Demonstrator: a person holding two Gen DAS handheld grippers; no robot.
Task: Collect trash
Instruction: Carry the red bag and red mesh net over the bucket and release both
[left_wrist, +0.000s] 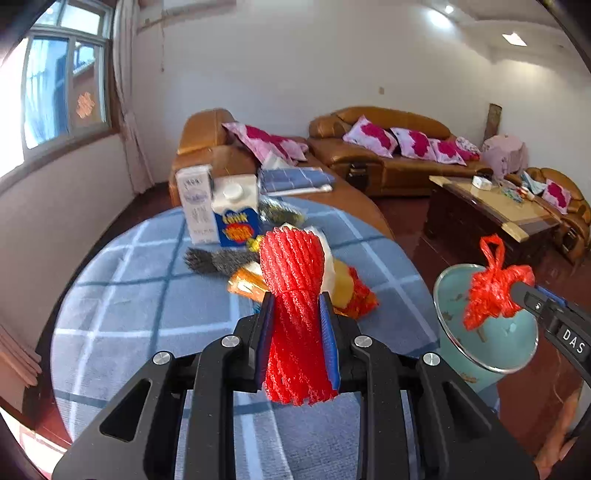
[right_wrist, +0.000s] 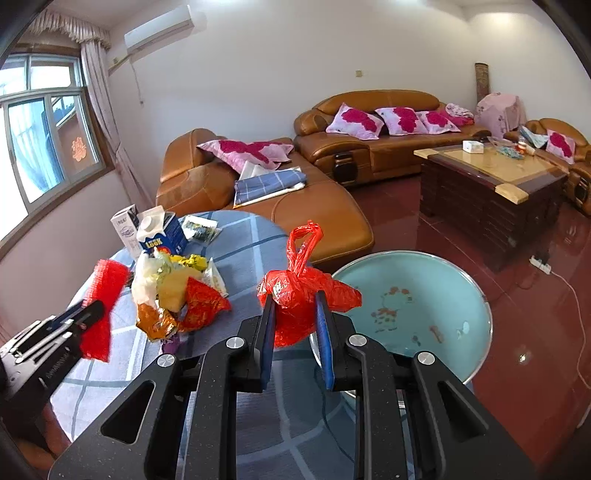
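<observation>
My left hand-held gripper (left_wrist: 295, 332) is clamped on a red foam net sleeve (left_wrist: 291, 273), held above the worktop (left_wrist: 129, 314). My right hand-held gripper (right_wrist: 295, 321) is clamped on a knotted red plastic bag (right_wrist: 306, 291), held at the near rim of the teal basin (right_wrist: 424, 295) that stands just beside the worktop. Remaining trash lies on the checked cloth: a heap of wrappers (right_wrist: 177, 291), two cartons (right_wrist: 159, 232) and a grey scrubber (left_wrist: 218, 260).

Judgement: the step in hand is depositing both items. I should carry the bag fully over the basin's middle before parting the jaws, since it hangs at the edge and could fall outside. The sleeve is light and springy; release it low, well inside the rim.
</observation>
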